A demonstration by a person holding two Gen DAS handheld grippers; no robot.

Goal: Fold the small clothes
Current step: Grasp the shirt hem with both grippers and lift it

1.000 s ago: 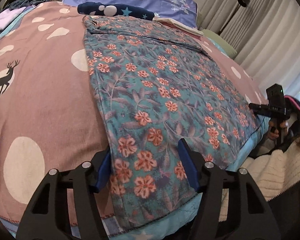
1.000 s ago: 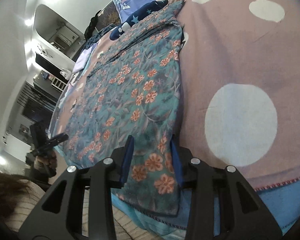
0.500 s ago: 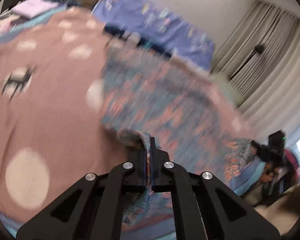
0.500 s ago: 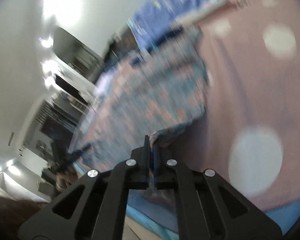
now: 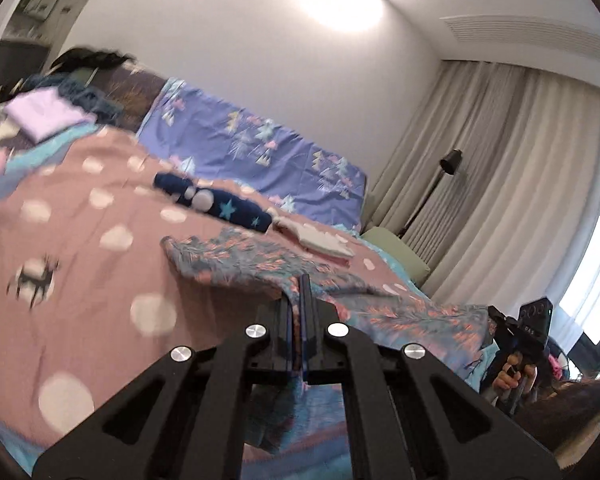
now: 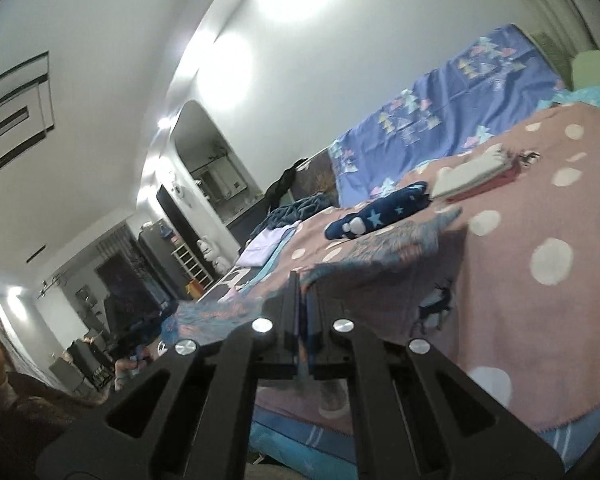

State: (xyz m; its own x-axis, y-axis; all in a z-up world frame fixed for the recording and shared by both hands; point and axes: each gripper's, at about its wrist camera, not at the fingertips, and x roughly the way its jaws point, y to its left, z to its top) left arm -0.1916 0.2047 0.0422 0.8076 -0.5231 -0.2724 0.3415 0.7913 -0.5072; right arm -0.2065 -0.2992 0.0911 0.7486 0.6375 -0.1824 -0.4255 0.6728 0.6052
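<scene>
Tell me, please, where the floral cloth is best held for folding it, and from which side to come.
Hold the floral cloth at its two near hem corners, coming from the bed's near edge. The left gripper and right gripper are shut there, and the thin flat cloth lifts between them as one span, likely ready to carry toward its far end.

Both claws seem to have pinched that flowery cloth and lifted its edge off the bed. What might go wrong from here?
The left gripper and right gripper each pinch only a thin edge of the floral cloth, so a corner could slip out. The cloth sags between them and may fold crooked. Its far end lies close to the navy garment and the white stack, which it might drag or cover.
</scene>
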